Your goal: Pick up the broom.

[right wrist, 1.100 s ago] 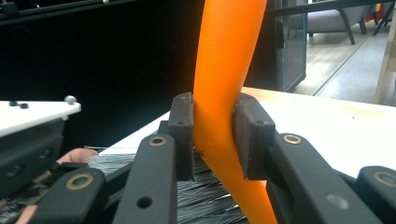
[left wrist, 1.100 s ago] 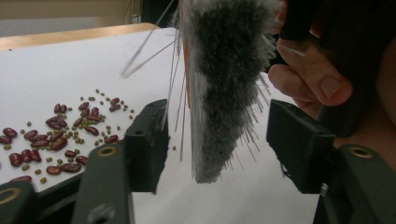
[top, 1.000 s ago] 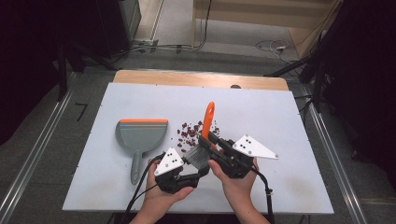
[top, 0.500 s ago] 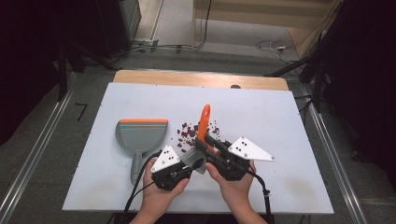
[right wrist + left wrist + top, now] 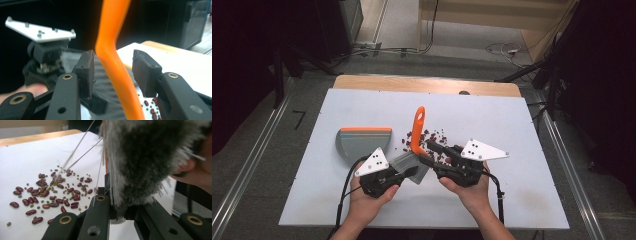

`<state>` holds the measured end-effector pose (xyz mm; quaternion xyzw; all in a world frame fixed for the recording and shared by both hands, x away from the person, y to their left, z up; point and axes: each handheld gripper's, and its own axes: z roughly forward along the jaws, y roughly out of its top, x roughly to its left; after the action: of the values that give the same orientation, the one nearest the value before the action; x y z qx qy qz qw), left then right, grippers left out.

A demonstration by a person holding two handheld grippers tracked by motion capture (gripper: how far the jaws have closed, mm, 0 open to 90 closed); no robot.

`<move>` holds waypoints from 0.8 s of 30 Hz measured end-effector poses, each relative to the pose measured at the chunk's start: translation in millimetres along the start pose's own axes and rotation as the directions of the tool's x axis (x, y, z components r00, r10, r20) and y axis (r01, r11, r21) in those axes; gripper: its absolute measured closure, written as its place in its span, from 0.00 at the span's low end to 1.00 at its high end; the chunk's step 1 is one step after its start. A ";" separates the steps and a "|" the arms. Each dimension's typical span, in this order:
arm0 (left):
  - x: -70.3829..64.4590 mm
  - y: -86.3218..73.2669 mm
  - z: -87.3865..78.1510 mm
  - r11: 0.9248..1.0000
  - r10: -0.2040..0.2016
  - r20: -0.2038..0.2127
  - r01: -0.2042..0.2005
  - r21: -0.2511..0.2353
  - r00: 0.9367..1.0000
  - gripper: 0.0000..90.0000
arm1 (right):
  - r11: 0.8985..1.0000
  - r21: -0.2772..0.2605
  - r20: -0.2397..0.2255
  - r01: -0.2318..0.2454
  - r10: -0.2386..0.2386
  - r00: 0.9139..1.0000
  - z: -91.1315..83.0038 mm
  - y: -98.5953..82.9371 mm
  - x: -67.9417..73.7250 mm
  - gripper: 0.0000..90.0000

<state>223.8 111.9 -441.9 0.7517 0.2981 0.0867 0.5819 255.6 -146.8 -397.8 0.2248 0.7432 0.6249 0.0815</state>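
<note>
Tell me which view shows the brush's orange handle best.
The right gripper view: the orange handle rises close between the right gripper's open jaws, apart from both. The high view shows it small, above the beans. The left gripper view shows mostly grey bristles.

On the table point(image 5: 512, 150) in front of you, the brush point(image 5: 414, 150) sits near centre, its handle pointing to twelve o'clock and its bristles toward you. The scattered beans point(image 5: 432, 142) lie just beside it at two o'clock. The dustpan point(image 5: 362, 141) lies at nine o'clock from the brush. Your left gripper point(image 5: 409, 173) sits at seven o'clock of the brush, your right gripper point(image 5: 428, 152) at four o'clock.
</note>
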 end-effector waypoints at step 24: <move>4.0 0.5 -10.6 0.996 0.091 0.294 -0.089 -0.020 0.951 0.95 | 0.992 0.124 -0.370 -0.003 0.049 0.928 8.3 -13.4 -13.7 0.67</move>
<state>222.1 122.7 -439.0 0.7670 0.1732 0.0012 0.6178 268.0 -146.9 -414.7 0.1169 0.7787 0.6108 -0.0830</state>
